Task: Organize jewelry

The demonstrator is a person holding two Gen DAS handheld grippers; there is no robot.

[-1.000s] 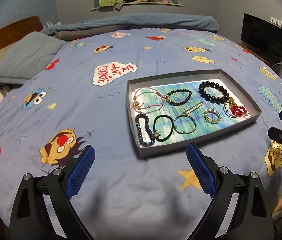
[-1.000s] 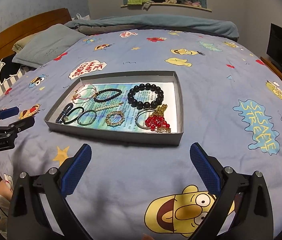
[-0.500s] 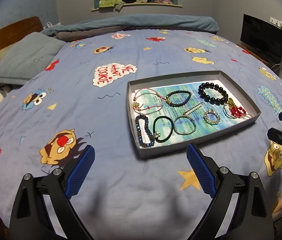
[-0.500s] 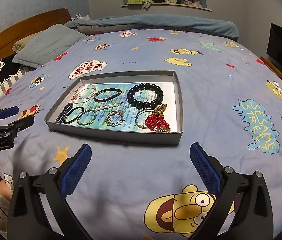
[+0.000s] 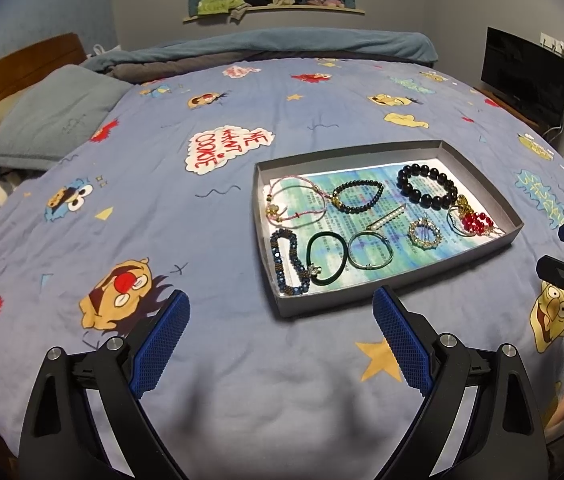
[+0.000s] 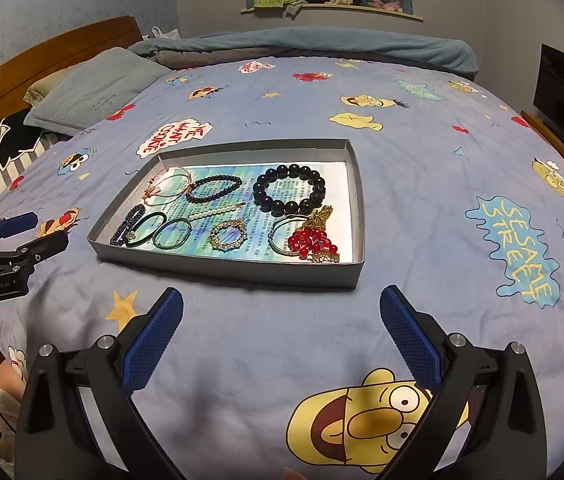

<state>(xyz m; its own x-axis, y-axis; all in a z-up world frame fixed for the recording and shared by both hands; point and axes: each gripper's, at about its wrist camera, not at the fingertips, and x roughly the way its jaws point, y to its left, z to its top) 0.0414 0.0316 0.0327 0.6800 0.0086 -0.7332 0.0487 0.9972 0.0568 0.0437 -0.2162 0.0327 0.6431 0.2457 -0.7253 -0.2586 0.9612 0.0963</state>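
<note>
A: Grippers both hanging wide apart, holding nothing; left gripper [image 5: 280, 334] and right gripper [image 6: 282, 330] are hovering over the bedspread [image 5: 202, 208], short of the tray [image 5: 482, 250].

B: Anything changing since a second ago?

A: Nothing shifting; tray and pieces are sitting as before, so no progress either way.

B: Jewelry?

A: All lying inside the tray, spaced apart; black bead bracelet [image 6: 289, 190] far side, green hair tie [image 5: 324, 255] nearest left gripper, red bead cluster [image 6: 312, 240] nearest right.

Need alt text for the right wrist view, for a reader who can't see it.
A shallow grey tray of bracelets, including a large black bead bracelet and a red bead bracelet, lies on a cartoon-print bedspread. The open right gripper hovers before it, empty; the left gripper shows at left.
</note>
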